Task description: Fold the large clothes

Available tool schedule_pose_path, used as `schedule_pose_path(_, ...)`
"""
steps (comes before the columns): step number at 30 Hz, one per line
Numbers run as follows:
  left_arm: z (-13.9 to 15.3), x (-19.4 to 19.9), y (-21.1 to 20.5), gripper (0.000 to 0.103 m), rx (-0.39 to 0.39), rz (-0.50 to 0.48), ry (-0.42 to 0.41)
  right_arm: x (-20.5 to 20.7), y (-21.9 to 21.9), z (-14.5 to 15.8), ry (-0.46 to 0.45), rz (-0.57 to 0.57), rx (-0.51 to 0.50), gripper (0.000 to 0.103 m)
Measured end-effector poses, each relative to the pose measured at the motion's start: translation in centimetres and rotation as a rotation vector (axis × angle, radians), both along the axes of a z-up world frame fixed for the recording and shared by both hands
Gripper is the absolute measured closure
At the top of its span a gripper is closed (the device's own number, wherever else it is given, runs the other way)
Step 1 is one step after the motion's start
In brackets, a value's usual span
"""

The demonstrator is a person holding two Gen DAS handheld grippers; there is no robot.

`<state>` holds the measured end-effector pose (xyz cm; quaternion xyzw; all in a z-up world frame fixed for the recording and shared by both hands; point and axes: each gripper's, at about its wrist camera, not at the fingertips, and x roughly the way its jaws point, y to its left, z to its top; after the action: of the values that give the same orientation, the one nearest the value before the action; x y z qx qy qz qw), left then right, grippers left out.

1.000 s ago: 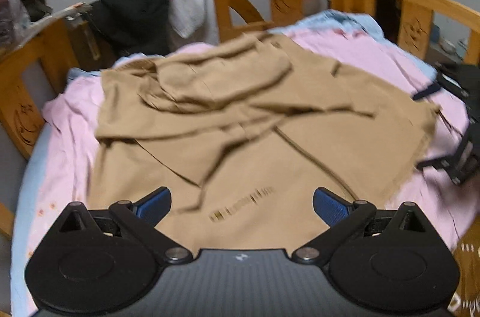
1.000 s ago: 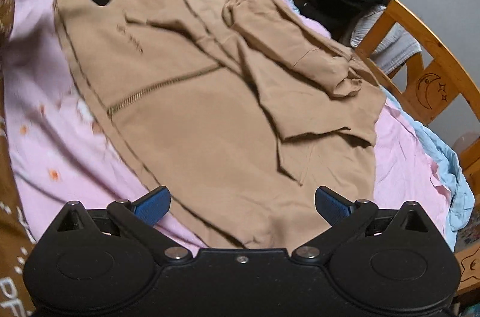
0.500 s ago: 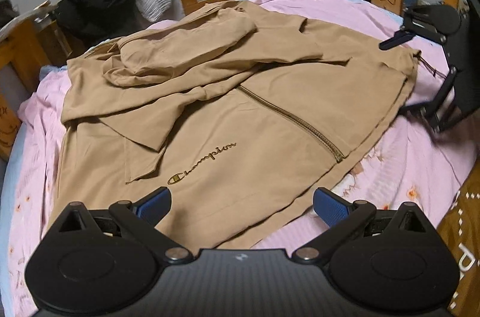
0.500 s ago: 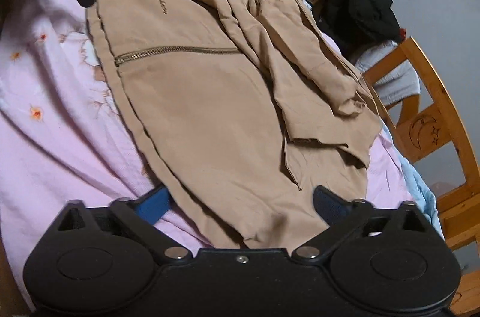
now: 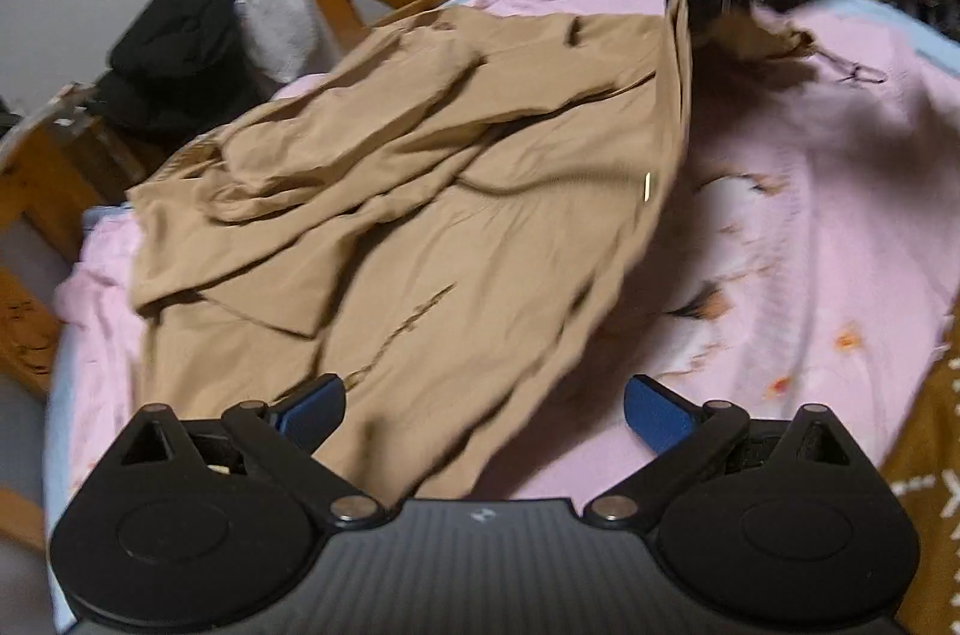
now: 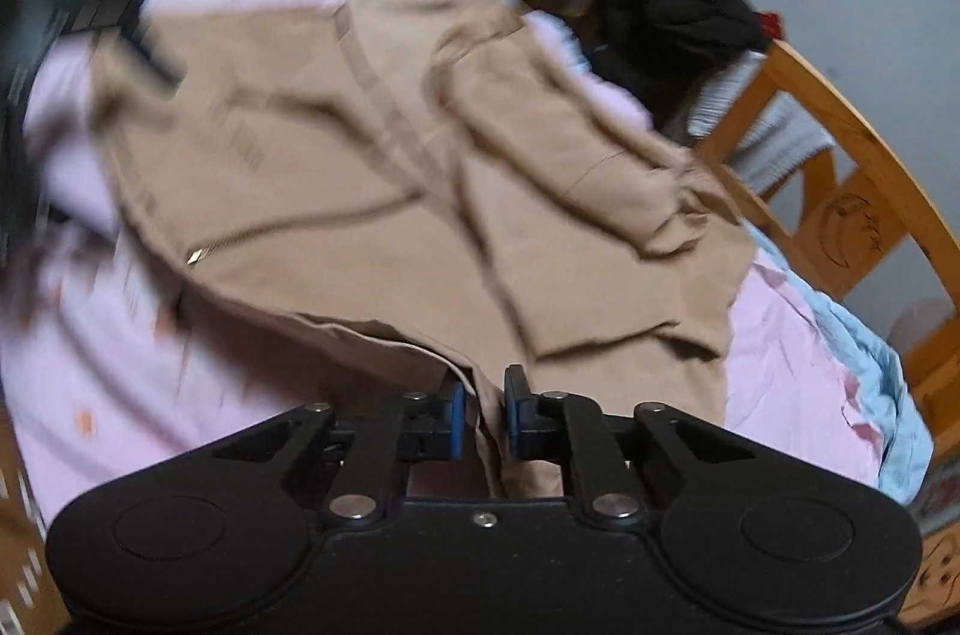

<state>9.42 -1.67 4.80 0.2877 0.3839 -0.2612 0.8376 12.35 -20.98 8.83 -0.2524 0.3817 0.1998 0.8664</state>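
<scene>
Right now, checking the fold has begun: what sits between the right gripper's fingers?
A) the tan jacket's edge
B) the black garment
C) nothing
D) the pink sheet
A: in the right wrist view the right gripper is closing with a fold of the tan jacket pinched between its blue pads.

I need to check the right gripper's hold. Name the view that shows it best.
Right wrist view: the right gripper is closing on the tan jacket's hem, cloth between its jaws. The left wrist view shows it only as a blurred dark shape lifting the hem.
</scene>
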Motion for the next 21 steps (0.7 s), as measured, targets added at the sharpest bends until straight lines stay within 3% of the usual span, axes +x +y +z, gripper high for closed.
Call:
schedule_pose_path(5,0.6,0.7,1.9,0.025,0.086,0.111,-0.108,1.2,-0.8,2.1,-0.026,-0.061,0.064,0.091)
schedule_pose_path(8,1.5,0.9,4.4,0.030,0.108,0.181,-0.152,1.2,-1.0,2.2,-0.033,-0.062,0.064,0.092)
schedule_pose_path(12,2.2,0.5,7.1,0.039,0.158,0.164,-0.180,0.6,-1.3,1.4,-0.026,-0.050,0.044,0.092)
schedule_pose_path(18,2.1,0.5,9.8,0.042,0.186,0.220,-0.119,-1.8,-0.8,-1.0,-0.023,0.034,-0.064,0.088)
schedule_pose_path(21,1.7,0.8,10.4,0.057,0.175,0.234,-0.078,-2.8,-0.8,-2.7,-0.005,0.055,-0.136,0.077)
